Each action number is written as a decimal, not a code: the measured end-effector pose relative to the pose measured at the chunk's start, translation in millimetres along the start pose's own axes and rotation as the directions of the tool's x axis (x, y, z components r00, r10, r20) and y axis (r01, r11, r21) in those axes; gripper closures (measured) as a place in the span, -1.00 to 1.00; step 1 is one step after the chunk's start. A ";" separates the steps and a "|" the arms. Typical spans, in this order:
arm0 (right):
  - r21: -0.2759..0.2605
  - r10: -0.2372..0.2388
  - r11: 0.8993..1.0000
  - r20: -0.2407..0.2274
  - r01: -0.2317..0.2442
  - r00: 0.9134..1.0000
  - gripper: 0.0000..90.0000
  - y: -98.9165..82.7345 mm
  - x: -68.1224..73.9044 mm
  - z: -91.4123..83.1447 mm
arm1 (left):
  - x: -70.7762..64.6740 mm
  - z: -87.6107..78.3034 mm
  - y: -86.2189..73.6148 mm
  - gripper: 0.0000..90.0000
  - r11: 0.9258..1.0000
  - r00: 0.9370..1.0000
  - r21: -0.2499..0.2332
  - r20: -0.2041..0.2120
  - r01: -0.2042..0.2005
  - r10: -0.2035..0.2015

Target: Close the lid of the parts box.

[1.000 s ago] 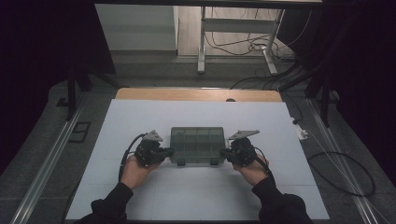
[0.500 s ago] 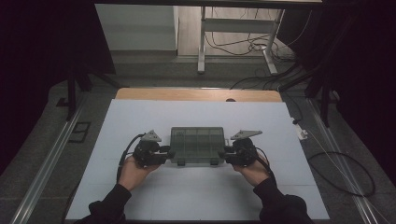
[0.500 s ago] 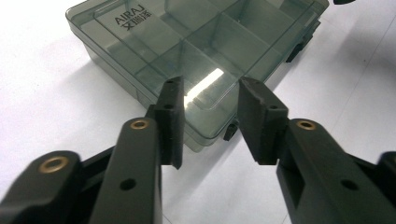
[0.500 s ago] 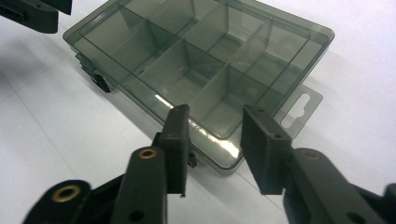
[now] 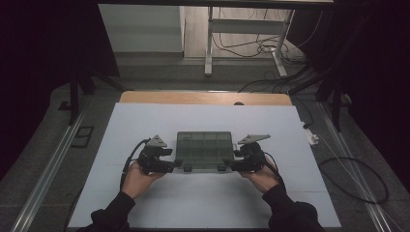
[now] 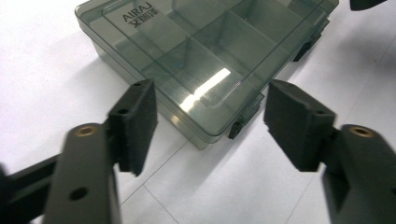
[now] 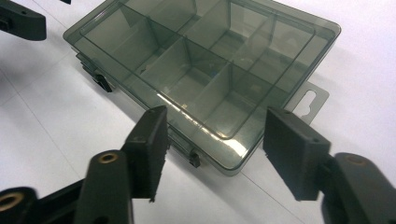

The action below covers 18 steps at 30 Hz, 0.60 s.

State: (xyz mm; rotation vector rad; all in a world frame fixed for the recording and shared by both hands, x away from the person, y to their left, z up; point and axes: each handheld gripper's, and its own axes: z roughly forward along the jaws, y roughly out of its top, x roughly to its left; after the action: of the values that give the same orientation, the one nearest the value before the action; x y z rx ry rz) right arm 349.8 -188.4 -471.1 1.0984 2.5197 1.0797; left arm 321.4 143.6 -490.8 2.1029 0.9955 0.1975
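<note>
Box: smoke-tinted clear box (image 5: 204, 151) with inner dividers, lid down, flat on the white table (image 5: 203, 203), about mid-table between the two grippers.
Box detail: left gripper view shows raised lettering on the lid (image 6: 138, 17) and dark latches (image 6: 236, 129) along the near side; right gripper view shows a hang tab (image 7: 310, 99) on one end.
Left gripper: left gripper (image 5: 173, 166) at the box's near left corner, jaws apart and just been opening; in its own view (image 6: 208, 126) the pads stand either side of that corner without touching it. Released.
Right gripper: right gripper (image 5: 231, 166) at the near right corner, jaws likewise apart and just been opening; in its own view (image 7: 212, 149) the corner sits between the pads, clear of both. Released.
Hands: one on each gripper, dark sleeves coming in from the bottom edge.
</note>
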 end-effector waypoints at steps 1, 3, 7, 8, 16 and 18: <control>0.000 0.001 1.000 0.002 -0.001 1.000 -0.21 0.1 -0.1 0.0 | -0.4 -0.5 0.1 -0.34 1.000 1.000 0.000 -0.007 -0.001 0.001; 0.005 -0.002 1.000 0.016 0.002 1.000 -0.34 0.3 0.0 -0.3 | -0.7 -1.8 0.2 -0.49 1.000 1.000 -0.003 -0.006 0.006 -0.006; 0.007 0.002 1.000 0.006 -0.002 1.000 -0.39 0.2 -0.8 -0.7 | 0.0 -3.6 -0.2 -0.61 1.000 1.000 -0.006 -0.007 0.017 -0.017; 0.010 0.006 1.000 0.002 -0.006 1.000 -0.42 0.2 -0.8 -1.2 | 0.5 -4.5 -0.5 -0.64 1.000 1.000 -0.007 -0.006 0.018 -0.018; 0.006 -0.010 1.000 -0.028 0.010 1.000 -0.59 -0.1 0.5 -3.7 | 1.0 -9.4 -2.9 -0.81 1.000 1.000 -0.014 0.004 0.024 -0.024; 0.010 -0.013 1.000 -0.041 0.013 0.999 -0.63 -0.7 1.1 -4.2 | 0.8 -10.8 -3.6 -0.85 1.000 1.000 -0.015 -0.003 0.026 -0.026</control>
State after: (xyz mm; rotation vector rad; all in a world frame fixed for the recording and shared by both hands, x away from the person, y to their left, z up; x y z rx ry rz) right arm 346.8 -190.3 -468.5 1.0717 2.5628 1.0980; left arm 315.0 151.9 -486.2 2.0750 1.0195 0.1943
